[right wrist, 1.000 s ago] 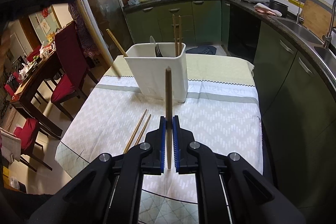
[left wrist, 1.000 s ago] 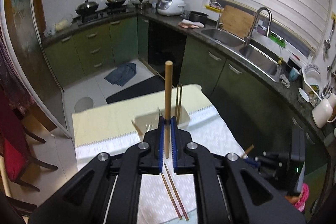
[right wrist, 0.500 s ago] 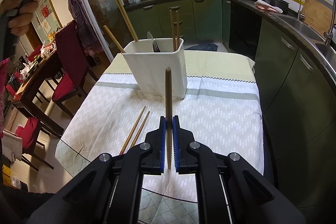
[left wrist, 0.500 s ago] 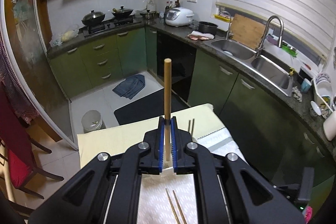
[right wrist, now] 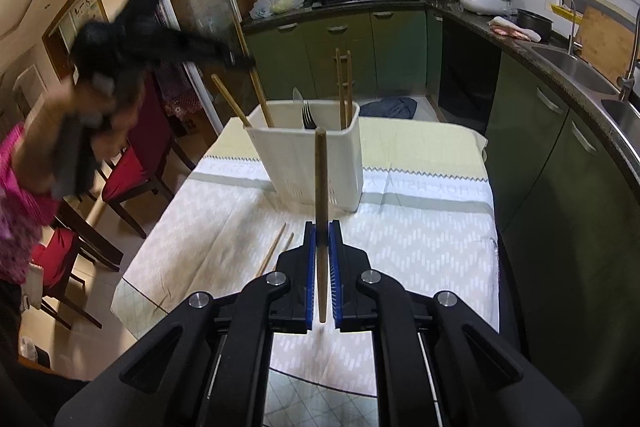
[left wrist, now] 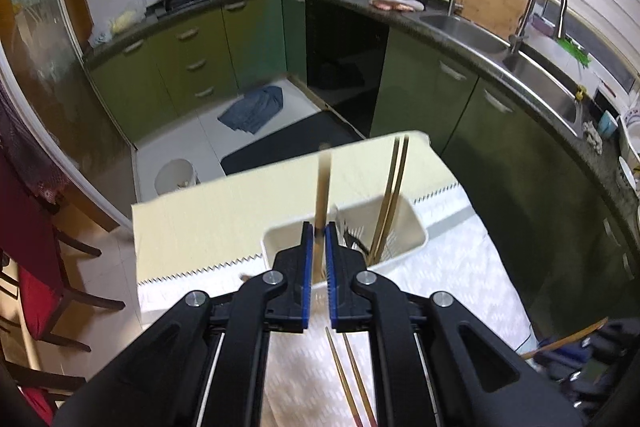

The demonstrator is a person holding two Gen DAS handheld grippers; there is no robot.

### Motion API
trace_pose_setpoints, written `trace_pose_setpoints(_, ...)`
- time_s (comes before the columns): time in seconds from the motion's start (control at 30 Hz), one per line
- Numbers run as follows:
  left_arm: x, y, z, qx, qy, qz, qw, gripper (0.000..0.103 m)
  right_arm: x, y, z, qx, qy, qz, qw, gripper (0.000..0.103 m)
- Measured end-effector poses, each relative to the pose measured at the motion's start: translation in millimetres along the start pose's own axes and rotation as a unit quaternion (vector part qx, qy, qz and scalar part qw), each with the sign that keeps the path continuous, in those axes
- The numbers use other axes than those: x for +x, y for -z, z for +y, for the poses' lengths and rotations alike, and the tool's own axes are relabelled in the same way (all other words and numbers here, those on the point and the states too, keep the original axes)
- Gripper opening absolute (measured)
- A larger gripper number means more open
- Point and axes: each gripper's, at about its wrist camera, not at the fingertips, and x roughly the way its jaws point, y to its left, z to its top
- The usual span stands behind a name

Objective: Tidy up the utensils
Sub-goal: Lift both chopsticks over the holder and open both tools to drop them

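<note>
A white utensil holder (right wrist: 308, 163) stands on the table, also in the left wrist view (left wrist: 400, 227). It holds a fork (right wrist: 307, 115), two upright chopsticks (right wrist: 343, 87) and a leaning one (right wrist: 230, 101). My left gripper (left wrist: 319, 231) is above the holder's left end, jaws slightly apart around a wooden chopstick (left wrist: 323, 187) whose lower end is inside the holder; it also shows blurred in the right wrist view (right wrist: 240, 61). My right gripper (right wrist: 321, 231) is shut on another wooden chopstick (right wrist: 321, 187), held upright in front of the holder.
Two loose chopsticks (right wrist: 276, 251) lie on the patterned tablecloth (right wrist: 420, 239) left of my right gripper, also in the left wrist view (left wrist: 352, 379). Red chairs (right wrist: 136, 167) stand at the table's left. Green kitchen cabinets (right wrist: 560, 163) and a sink counter run along the right.
My left gripper came down over the holder and its chopstick went into the left end; its jaws have loosened. My right gripper holds its chopstick in about the same place.
</note>
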Motion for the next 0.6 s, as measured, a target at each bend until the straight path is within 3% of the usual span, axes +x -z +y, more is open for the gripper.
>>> trace_pose_setpoints(0.13,-1.9,11.3,6.7,-0.011,0.013,-0.006,0.9998,0.038,-7.9,-19.3,2.9,0.006,-0.010,-0.018,1.000,0.007)
trace_pose_setpoints(0.3,-27.0,26.5,17.2,-0.026,0.037,-0.028,0.9986,0.049,-24.1,-64.7,6.4,0.020,-0.015,-0.069,0.997,0.007)
trace_pose_setpoints(0.47,-68.9,62.2,31.7,-0.034,0.037,-0.082,0.9954,0.074,-31.6,-114.9,5.7,0.042,-0.009,-0.133,0.990,0.007)
trace_pose_setpoints(0.6,-78.3,101.2,43.6,-0.040,0.032,-0.089,0.9947,0.074,-13.6,-146.0,4.1,0.054,0.016,-0.161,0.985,0.007)
